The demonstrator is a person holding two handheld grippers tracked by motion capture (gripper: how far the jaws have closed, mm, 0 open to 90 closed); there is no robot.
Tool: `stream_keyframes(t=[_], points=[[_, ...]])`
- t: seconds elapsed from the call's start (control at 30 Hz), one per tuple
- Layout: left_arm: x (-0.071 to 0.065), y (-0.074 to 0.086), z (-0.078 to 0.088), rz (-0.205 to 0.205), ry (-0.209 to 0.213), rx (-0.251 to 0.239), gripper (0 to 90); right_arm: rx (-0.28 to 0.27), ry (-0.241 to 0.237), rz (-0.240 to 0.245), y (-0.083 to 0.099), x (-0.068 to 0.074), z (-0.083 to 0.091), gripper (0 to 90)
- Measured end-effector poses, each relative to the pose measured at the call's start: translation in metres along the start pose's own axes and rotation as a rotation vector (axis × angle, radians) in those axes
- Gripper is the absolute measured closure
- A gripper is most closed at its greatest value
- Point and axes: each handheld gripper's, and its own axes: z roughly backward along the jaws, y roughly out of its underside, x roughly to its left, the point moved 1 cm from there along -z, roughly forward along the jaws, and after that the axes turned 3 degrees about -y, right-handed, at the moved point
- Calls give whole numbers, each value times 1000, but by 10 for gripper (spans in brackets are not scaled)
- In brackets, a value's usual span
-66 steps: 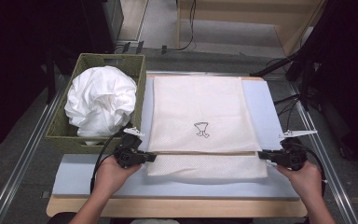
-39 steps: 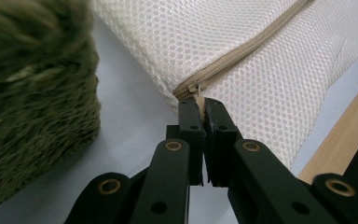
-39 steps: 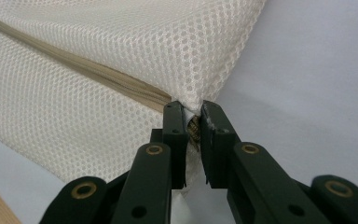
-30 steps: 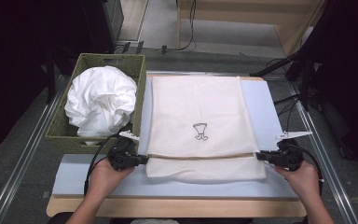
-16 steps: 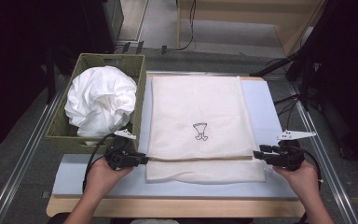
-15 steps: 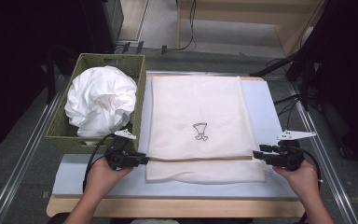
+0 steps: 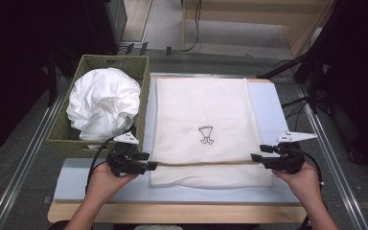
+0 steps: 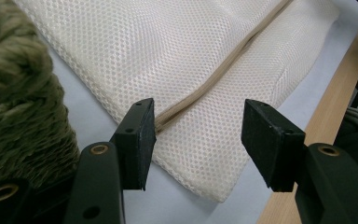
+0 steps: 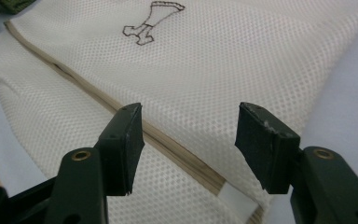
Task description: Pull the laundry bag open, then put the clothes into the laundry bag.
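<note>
While your left gripper (image 7: pixel 146 161) and right gripper (image 7: pixel 258 158) have just opened their fingers, the mesh bag (image 7: pixel 206 115) bears only a small wordless embroidered figure (image 7: pixel 205 134).

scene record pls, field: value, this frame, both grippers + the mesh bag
surface: table with pale blue mat
mesh bag: flat, near end folded over, tan hem across the fold
motif: small outline drawing on bag
basket: left of bag, holds bunched white cloth
left gripper: at bag's near-left edge, jaws just opened, nothing pinched
right gripper: at bag's near-right edge, jaws just opened, nothing pinched
</note>
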Motion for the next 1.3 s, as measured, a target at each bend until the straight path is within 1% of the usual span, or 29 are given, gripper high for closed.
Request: stream_keyframes(t=[0.17, 0.33, 0.47, 0.5, 0.6, 0.63, 0.7, 0.73, 0.97, 1.1, 1.13, 1.17, 1.3], points=[[0, 3, 3, 16, -7, -8, 433, 1, -21, 23, -9, 9, -8, 410], [0, 5, 2, 17, -9, 9, 434, 1, -44, 42, -15, 17, -15, 422], [1, 6, 3, 29, -13, 4, 434, 1, -72, 57, -20, 24, -23, 417], [2, 7, 3, 27, -14, 7, 434, 5, -78, 63, -21, 25, -26, 414], [2, 7, 3, 30, -16, 7, 434, 14, -84, 78, -24, 29, -32, 408], [2, 7, 3, 29, -16, 7, 434, 12, -88, 80, -24, 30, -33, 407], [2, 6, 3, 31, -14, 2, 434, 12, -94, 70, -26, 32, -35, 405], [2, 6, 3, 31, -15, 2, 434, 16, -97, 77, -26, 33, -36, 404], [2, 6, 2, 30, -11, 2, 434, 28, -104, 87, -30, 40, -45, 398], [1, 6, 2, 28, -14, 1, 434, 36, -98, 100, -33, 44, -51, 402], [1, 6, 2, 26, -14, 4, 433, 34, -81, 103, -33, 45, -53, 403], [1, 6, 2, 26, -15, 4, 434, 39, -78, 102, -33, 46, -54, 403], [1, 6, 2, 23, -15, 8, 433, 44, -85, 108, -36, 49, -59, 406]])
